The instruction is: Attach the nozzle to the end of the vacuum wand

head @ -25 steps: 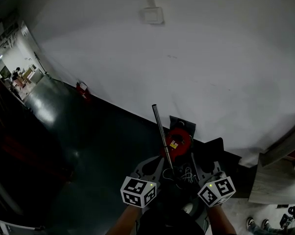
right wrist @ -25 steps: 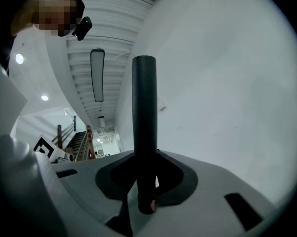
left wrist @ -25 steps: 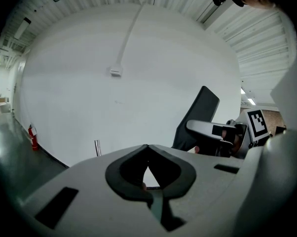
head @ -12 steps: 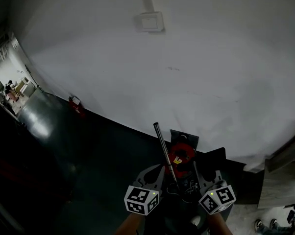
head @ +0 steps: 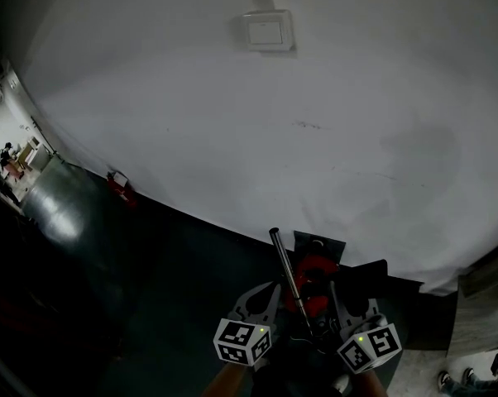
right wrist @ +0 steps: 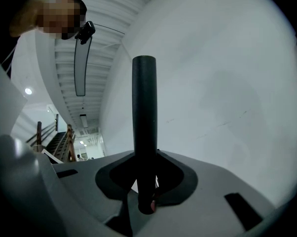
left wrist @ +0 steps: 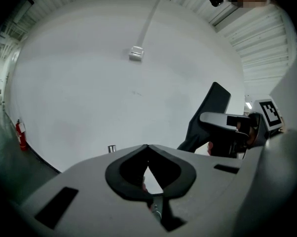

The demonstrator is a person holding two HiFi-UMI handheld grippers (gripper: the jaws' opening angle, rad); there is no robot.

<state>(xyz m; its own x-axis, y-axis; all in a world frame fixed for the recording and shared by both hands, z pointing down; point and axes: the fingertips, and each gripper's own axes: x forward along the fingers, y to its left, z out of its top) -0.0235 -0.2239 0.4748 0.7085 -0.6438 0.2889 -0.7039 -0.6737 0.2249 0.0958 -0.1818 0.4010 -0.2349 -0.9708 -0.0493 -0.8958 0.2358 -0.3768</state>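
Wand point(head: 286, 267) before wall point(head: 373, 106), vacuum point(head: 317, 275) beside (switch point(head: 268, 30) above)

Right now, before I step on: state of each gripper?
Left gripper: jaws shut, nothing seen between them.
Right gripper: jaws shut on the black nozzle.

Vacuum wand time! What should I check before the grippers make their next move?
1. Right gripper has a firm hold: ok, its jaws are shut on a dark tube.
2. That tube is the nozzle: cannot tell.
3. Left gripper is ready to grab: not ok, its jaws are together and hold nothing.
4. Silver wand has a bare top end: ok, nothing is on it.
5. Tube is lined up with the wand's end: cannot tell from these views.
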